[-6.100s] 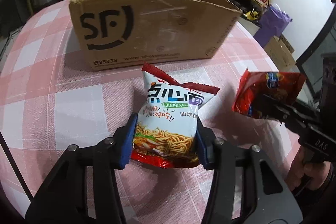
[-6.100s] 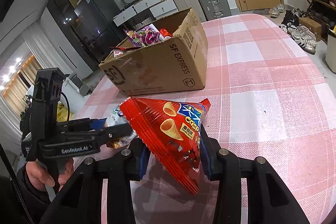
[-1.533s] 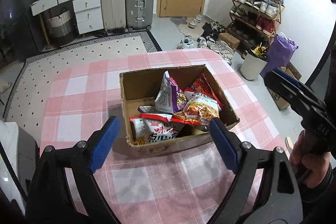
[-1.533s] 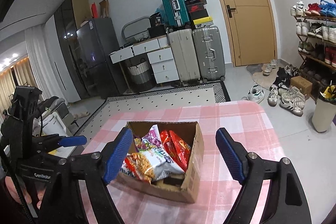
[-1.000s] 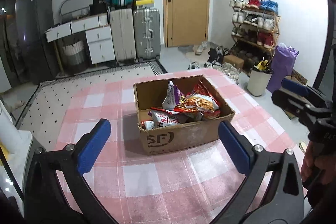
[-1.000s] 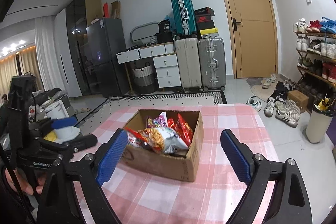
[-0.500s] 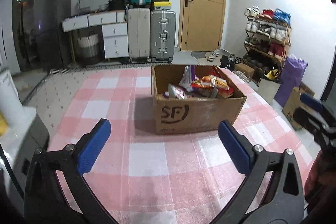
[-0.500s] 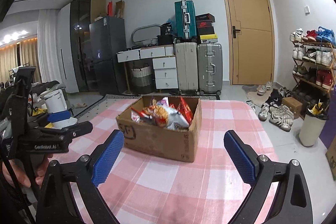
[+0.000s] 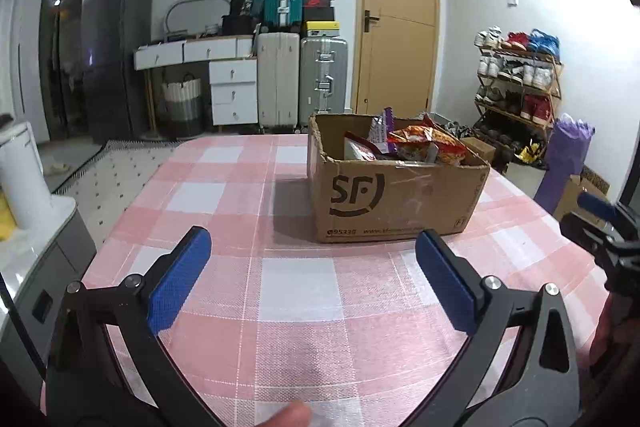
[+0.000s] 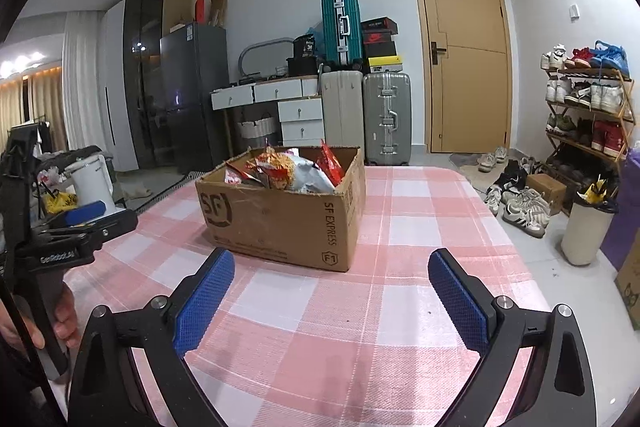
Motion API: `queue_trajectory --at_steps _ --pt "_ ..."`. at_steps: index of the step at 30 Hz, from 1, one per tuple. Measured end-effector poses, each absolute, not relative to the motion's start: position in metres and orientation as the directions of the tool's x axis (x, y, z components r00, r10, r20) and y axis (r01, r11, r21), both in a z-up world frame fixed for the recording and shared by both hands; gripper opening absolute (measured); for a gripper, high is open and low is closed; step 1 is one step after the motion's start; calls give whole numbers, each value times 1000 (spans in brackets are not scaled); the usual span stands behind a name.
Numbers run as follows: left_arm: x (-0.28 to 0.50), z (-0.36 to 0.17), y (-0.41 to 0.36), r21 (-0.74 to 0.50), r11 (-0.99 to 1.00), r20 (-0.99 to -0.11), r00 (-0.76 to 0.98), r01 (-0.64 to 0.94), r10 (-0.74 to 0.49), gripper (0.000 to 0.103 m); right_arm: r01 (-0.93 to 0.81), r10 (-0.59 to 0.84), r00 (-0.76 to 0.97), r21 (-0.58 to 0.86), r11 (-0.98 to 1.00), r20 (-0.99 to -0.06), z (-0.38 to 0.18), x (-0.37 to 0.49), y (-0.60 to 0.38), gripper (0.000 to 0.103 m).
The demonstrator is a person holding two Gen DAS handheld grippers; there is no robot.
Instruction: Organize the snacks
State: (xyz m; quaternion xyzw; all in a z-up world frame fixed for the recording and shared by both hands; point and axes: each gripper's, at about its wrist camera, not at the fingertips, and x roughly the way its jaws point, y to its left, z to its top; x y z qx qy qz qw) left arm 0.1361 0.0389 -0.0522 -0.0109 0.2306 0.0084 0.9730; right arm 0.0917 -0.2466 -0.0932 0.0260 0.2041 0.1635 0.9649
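Grippers, left [image 9: 312, 263] and right [image 10: 330, 285], wide, empty, short of box [image 9: 394, 201] on table [image 9: 240, 187].

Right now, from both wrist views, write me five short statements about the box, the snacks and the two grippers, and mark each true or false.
1. The cardboard box holds snack bags. True.
2. A snack bag lies loose on the tablecloth. False: none shows outside the box.
3. The left gripper clamps a bag. False: it is open and empty.
4. The right gripper is empty. True.
5. The box lies tipped on its side. False: it stands upright.
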Motion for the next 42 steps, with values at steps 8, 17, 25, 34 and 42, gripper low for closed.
queue_trajectory --at_steps 8,17,25,34,42 --pt "143 -70 47 -11 999 -424 904 -51 42 102 -315 326 863 95 944 -386 -106 104 -241 99" --pt "143 -72 42 7 999 -411 910 -53 51 102 -309 327 858 111 945 -396 -109 110 -243 100" --pt "144 -74 41 6 998 -409 911 -60 57 102 -310 329 863 111 944 -383 -109 105 -244 102" --pt "143 -74 41 8 998 -407 912 -59 58 102 -309 328 864 113 944 -382 -109 105 -244 102" --pt "142 -75 41 12 998 -405 912 -57 57 102 -309 327 865 110 945 -381 -109 105 -244 102"
